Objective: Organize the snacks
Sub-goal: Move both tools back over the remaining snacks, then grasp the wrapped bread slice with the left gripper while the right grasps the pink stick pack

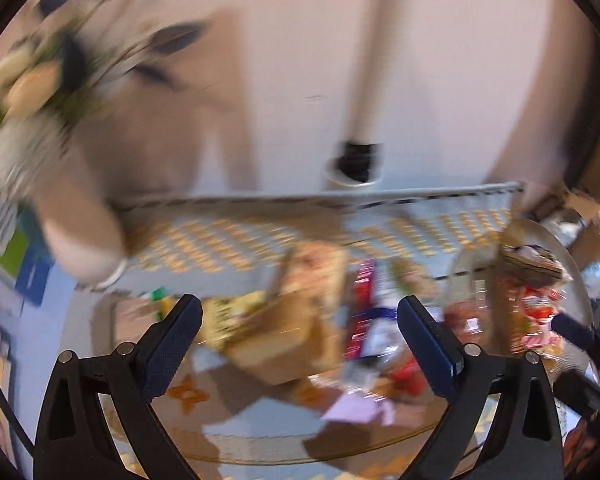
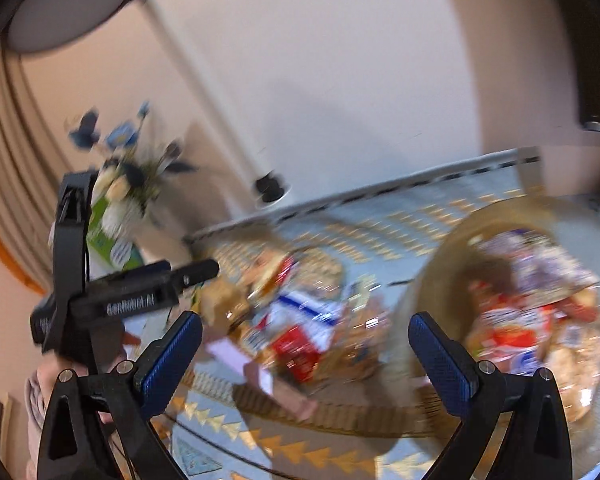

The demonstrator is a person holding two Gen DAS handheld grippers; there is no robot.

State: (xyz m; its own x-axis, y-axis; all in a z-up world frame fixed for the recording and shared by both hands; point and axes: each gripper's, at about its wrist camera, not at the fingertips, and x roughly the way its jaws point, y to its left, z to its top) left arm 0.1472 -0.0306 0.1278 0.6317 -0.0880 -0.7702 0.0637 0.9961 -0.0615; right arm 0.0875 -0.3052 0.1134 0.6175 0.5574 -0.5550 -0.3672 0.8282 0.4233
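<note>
Both views are motion-blurred. A pile of snack packets (image 1: 364,320) lies on a round glass table (image 1: 260,448), with a tan packet (image 1: 284,336) at its left. A round bowl (image 1: 580,280) at the right holds more packets (image 1: 532,296). My left gripper (image 1: 300,320) is open and empty, held above the pile. In the right wrist view the pile (image 2: 300,328) sits in the middle and the bowl (image 2: 432,280) of snacks (image 2: 520,328) at the right. My right gripper (image 2: 305,338) is open and empty above them. The left gripper (image 2: 196,272) shows at the left.
A patterned blue and gold rug (image 1: 420,232) covers the floor up to the wall. A vase of flowers (image 2: 120,188) stands at the left, near a green box (image 2: 108,244). A lamp pole base (image 1: 356,164) stands by the wall.
</note>
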